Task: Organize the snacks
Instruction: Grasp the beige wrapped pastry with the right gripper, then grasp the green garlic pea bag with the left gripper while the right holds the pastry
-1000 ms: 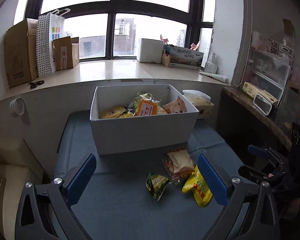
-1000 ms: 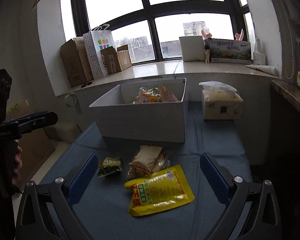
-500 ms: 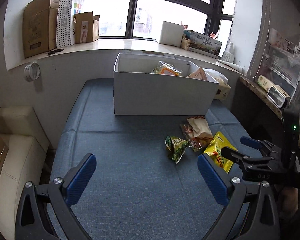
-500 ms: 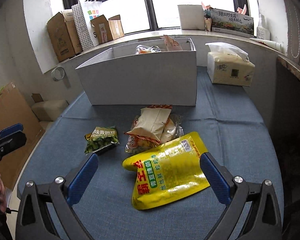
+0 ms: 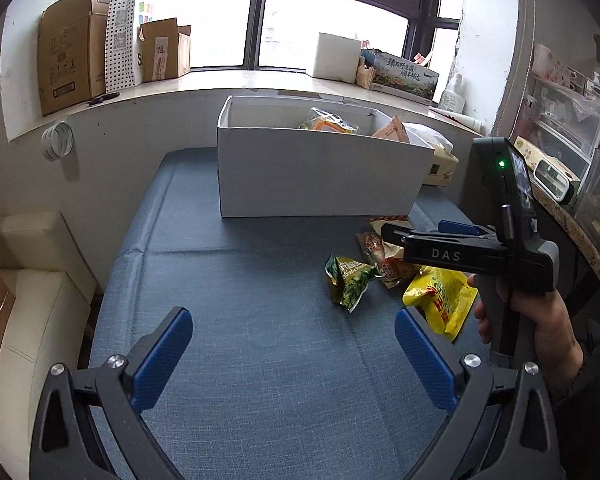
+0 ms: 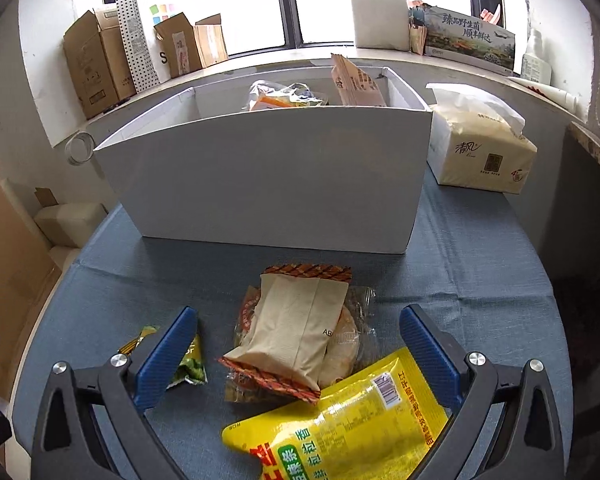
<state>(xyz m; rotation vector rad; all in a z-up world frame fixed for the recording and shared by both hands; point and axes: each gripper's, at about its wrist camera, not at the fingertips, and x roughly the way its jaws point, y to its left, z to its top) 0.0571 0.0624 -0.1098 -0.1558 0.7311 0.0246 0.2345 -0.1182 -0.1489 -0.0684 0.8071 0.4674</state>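
So the right claw is spread wide and empty, sitting low right over the beige snack packet, which lies mid-frame with its long axis running toward the white box above. The yellow bag overlaps it at lower right. The left claw, also spread, hangs back over bare blue bench.
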